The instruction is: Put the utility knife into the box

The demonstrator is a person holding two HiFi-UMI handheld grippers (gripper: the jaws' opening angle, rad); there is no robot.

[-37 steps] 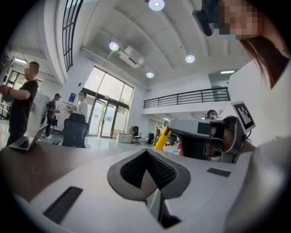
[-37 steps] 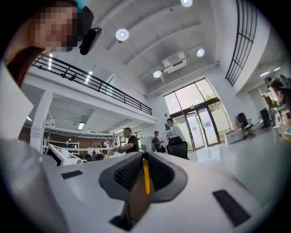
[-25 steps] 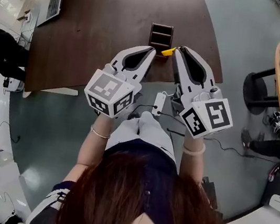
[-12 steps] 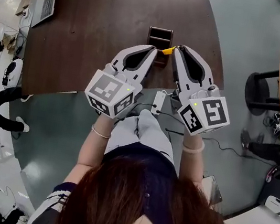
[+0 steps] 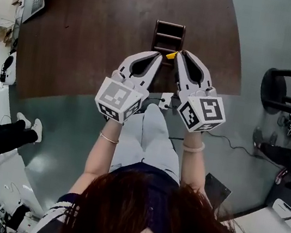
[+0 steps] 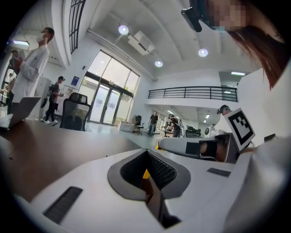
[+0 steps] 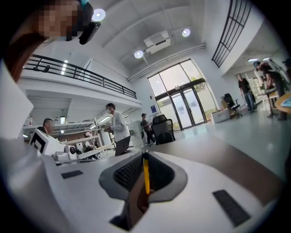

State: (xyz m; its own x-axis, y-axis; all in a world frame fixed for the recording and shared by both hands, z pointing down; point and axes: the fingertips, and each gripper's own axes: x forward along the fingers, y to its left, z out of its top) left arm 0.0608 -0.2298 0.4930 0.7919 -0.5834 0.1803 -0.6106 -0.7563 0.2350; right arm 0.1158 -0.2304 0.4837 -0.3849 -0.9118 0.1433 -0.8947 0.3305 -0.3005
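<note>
Your right tongs (image 5: 178, 53): clenched on yellow utility knife (image 5: 171, 55), edge-on in right gripper view | your left tongs (image 5: 159, 55): clenched | box (image 5: 169, 31): on bench (image 5: 93, 32), 12 o'clock of knife, shown by head view.

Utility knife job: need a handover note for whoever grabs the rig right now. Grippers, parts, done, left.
Right gripper: fingers shut on the yellow utility knife, which sticks out sideways past the tip.
Left gripper: fingers together, nothing clearly held, tip close beside the knife.
Box: dark, open-topped, with dividers, on the brown table just beyond both tips.
Done: knife is in the grip and up at the box's near edge.
Left: carry it over a compartment, lower it in, open the right fingers, pull back.
</note>
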